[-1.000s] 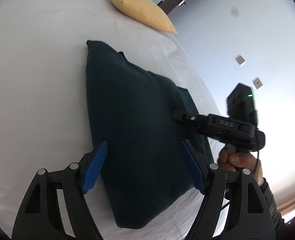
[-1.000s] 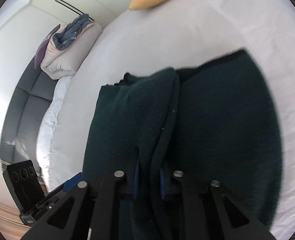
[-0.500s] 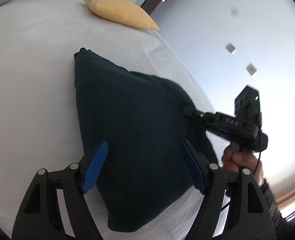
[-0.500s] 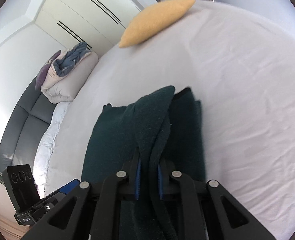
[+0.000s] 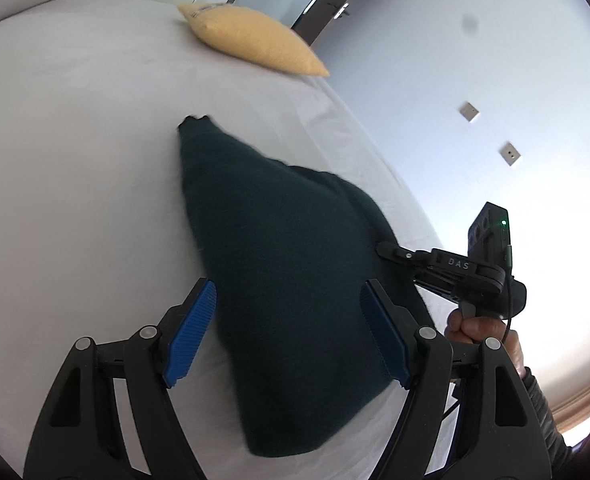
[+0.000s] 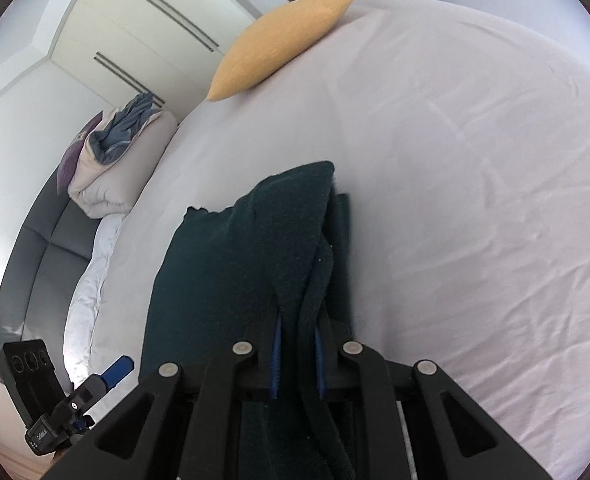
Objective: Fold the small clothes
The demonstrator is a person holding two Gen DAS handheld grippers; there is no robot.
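A dark green knit garment (image 5: 287, 264) lies on the white bed (image 5: 75, 168), bunched into a wedge. My left gripper (image 5: 291, 332) is open, its blue pads on either side of the garment's near part, above it. My right gripper (image 6: 297, 356) is shut on the garment's right edge (image 6: 291, 240), with thick folds pinched between the blue pads. It also shows in the left wrist view (image 5: 391, 250), gripping the cloth's right side. The left gripper shows at the lower left of the right wrist view (image 6: 115, 372).
A yellow pillow (image 5: 251, 40) lies at the bed's far end, also in the right wrist view (image 6: 279, 40). A folded duvet (image 6: 111, 160) sits on a grey sofa (image 6: 39, 272) left of the bed. A white wall (image 5: 475, 100) with sockets runs along the right.
My right gripper has drawn the garment's right edge inward and up, so the flat cloth has narrowed into a bunched wedge. The left gripper stayed open over it.
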